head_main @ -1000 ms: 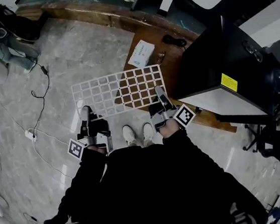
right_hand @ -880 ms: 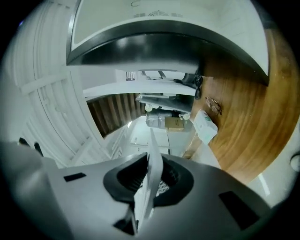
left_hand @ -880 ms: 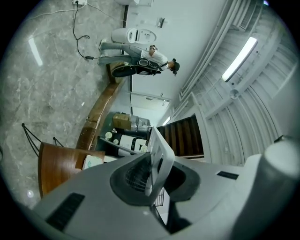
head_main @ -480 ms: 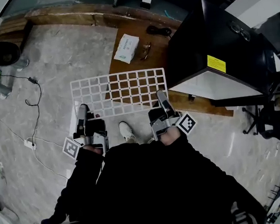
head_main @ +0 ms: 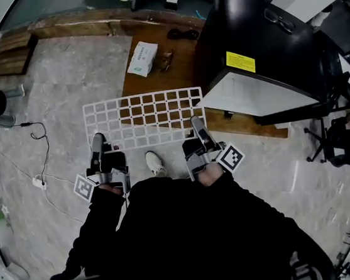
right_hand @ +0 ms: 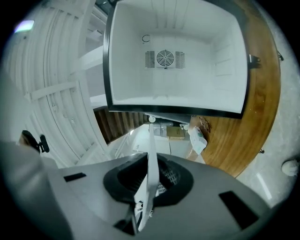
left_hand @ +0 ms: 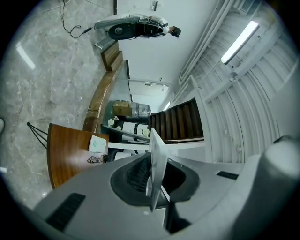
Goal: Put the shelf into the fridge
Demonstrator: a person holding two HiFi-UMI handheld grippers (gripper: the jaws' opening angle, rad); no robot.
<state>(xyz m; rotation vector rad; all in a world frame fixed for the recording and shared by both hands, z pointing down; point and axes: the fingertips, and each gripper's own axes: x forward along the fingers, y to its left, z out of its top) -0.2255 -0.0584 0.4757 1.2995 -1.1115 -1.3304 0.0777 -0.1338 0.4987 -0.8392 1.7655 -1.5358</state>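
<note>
White wire-grid shelf (head_main: pixel 143 111) held level, just in front of the black open fridge (head_main: pixel 263 36) with white interior. Edge farthest from the fridge clamped in both grippers: left gripper (head_main: pixel 98 139) jaws shut on it, right gripper (head_main: pixel 196 123) jaws just closed tighter on it.

shelf (head_main: pixel 143 111): flat, left of open fridge (head_main: pixel 259 50) | left claw (head_main: pixel 97 139): grips corner away from fridge | right claw (head_main: pixel 197 122): grips fridge-side corner
</note>
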